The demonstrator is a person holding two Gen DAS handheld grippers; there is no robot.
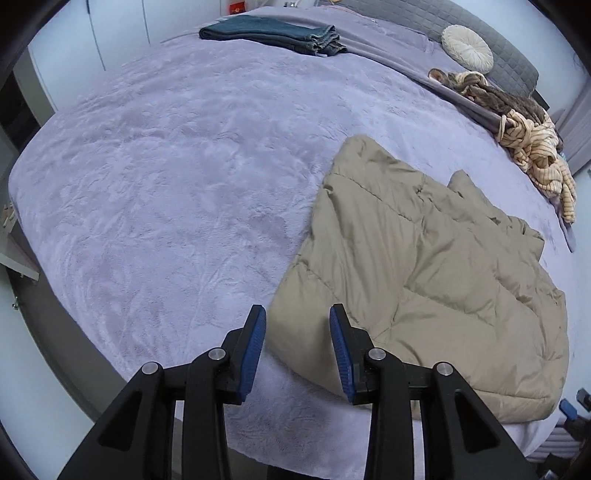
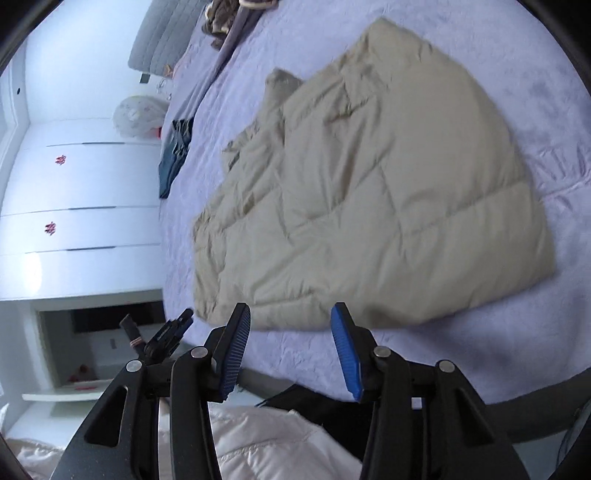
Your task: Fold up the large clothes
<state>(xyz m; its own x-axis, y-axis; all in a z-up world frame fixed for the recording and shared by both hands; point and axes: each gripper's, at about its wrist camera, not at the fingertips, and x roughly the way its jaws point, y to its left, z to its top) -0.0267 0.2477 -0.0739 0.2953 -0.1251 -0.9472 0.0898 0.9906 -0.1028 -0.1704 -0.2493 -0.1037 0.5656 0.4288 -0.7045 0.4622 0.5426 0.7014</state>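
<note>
**Quilted coat lies flat on bed, both grippers empty**

A tan padded coat [image 1: 424, 280] [image 2: 369, 192] lies spread on the lilac bed [image 1: 166, 184] [image 2: 535, 350], at its near edge. The left gripper [image 1: 297, 325], fingers apart and holding nothing, hovers over the coat's near corner. The right gripper [image 2: 290, 325], likewise spread and empty, hangs above the coat's edge. Folded jeans [image 1: 273, 35] and a round cushion [image 1: 467, 48] sit along the far edge.
</note>
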